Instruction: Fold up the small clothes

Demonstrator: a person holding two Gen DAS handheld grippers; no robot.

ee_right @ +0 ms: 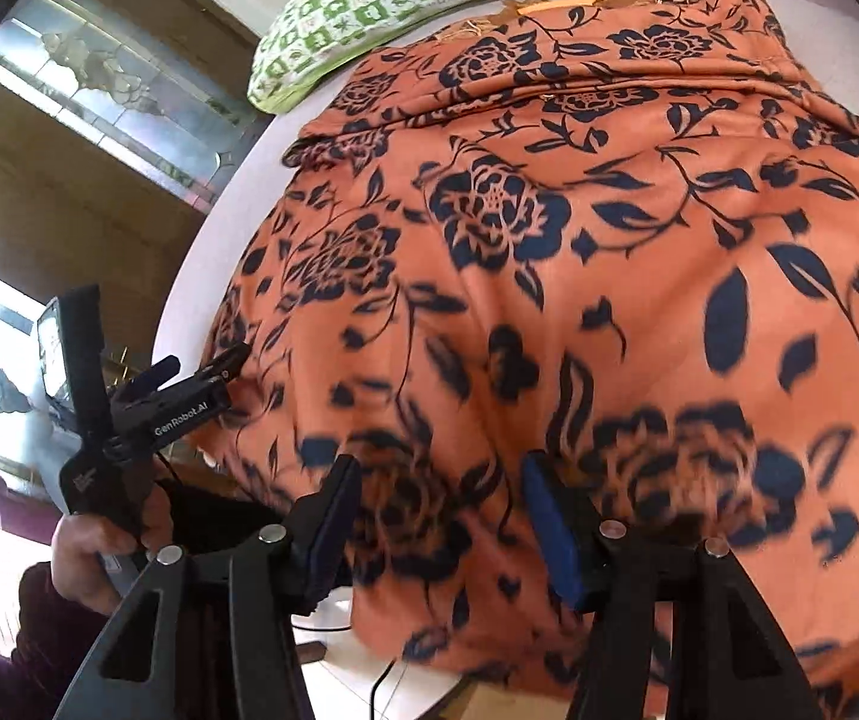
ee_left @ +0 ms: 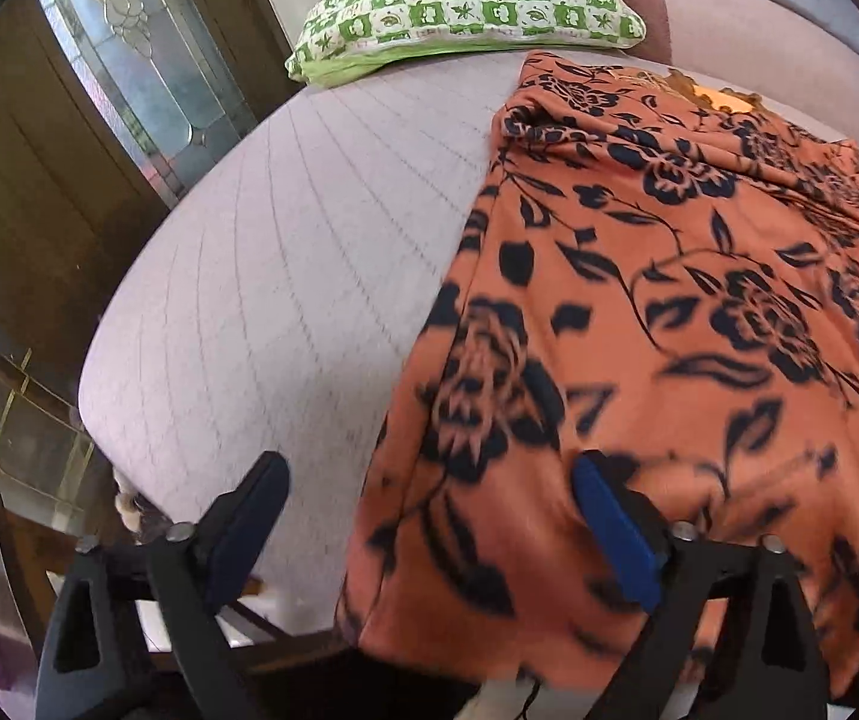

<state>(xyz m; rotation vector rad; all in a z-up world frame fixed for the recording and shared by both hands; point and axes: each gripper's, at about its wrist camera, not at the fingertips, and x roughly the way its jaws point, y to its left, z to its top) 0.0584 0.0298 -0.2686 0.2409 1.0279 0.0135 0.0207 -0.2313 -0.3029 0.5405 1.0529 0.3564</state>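
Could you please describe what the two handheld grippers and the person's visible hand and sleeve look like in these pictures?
Both grippers are black, angular frames with silver pivot bolts and dark blue pads on the fingers. Seen from the right wrist, the left gripper carries white "GenRobot.AI" lettering, a black handle and a thin black cable. The left hand gripping it emerges from a dark maroon sleeve.
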